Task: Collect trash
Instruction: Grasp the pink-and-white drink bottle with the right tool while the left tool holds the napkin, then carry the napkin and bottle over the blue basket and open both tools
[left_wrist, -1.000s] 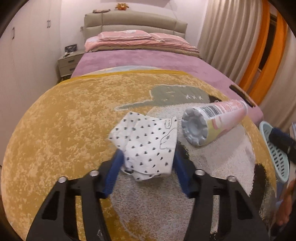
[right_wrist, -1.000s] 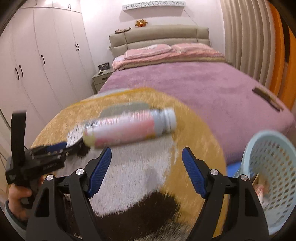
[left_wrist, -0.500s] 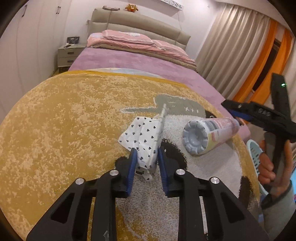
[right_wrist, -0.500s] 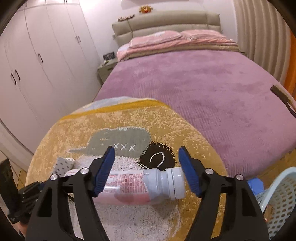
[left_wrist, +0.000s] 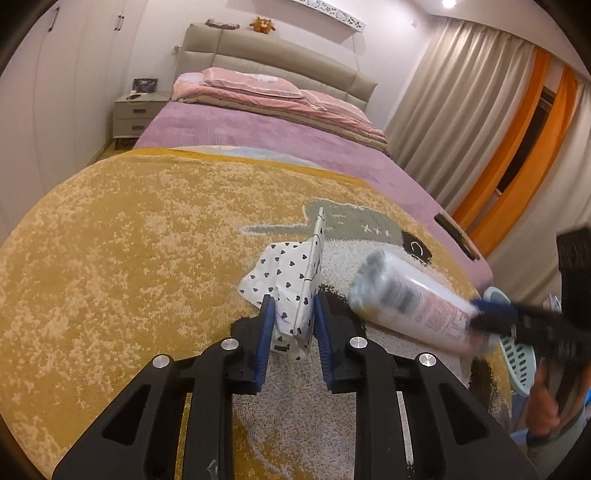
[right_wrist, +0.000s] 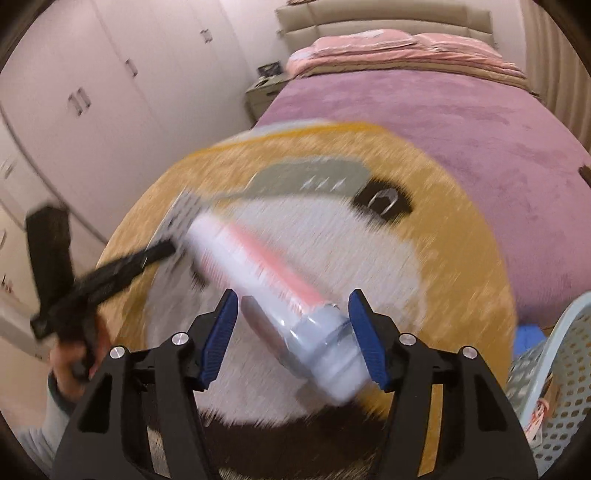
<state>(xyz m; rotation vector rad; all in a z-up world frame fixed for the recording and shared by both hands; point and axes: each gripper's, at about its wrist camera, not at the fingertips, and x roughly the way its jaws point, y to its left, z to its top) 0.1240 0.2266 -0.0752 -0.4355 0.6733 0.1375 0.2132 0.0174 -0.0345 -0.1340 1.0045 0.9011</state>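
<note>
So my left gripper had just clamped down on the heart-print wrapper on the rug, while the right gripper, jaws spread, slid around the bottle, basket close by.

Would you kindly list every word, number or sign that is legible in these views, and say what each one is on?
"x x x": three small white crosses woven into the grey shape on the round rug.
Bottle: red print and dark barcode-like bars on the label, too blurred to read.
Heart-print paper: only a pattern and a small doodle, no words.
Nothing else is legible.
</note>
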